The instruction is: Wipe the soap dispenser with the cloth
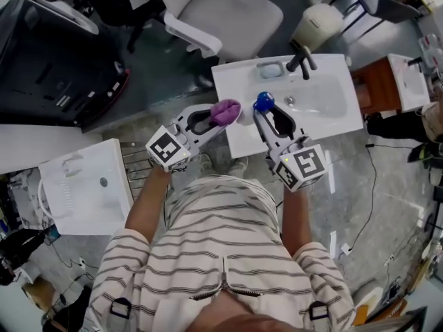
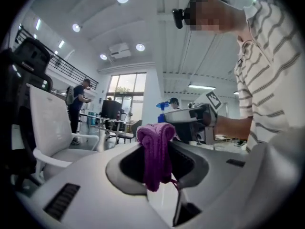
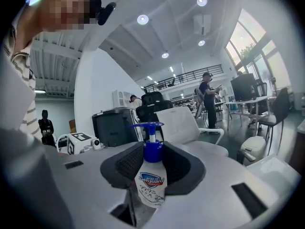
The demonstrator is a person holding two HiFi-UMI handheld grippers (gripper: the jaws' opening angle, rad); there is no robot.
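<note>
The soap dispenser (image 3: 151,175), a clear bottle with a blue pump head (image 1: 264,102), stands upright between the jaws of my right gripper (image 1: 265,109), which is shut on it and holds it over the front edge of the white basin top (image 1: 239,140). A bunched purple cloth (image 2: 156,149) is pinched in my left gripper (image 1: 220,114), and it hangs down from the jaws. In the head view the purple cloth (image 1: 225,111) sits a short way left of the dispenser, apart from it. Both grippers point toward each other at about the same height.
The white basin (image 1: 325,95) has a dark faucet (image 1: 302,59) and a soap dish (image 1: 270,68) at its back. A white office chair (image 1: 221,12) stands beyond it, another white basin unit (image 1: 86,185) at the left, a brown cabinet (image 1: 377,85) at the right. People stand far off.
</note>
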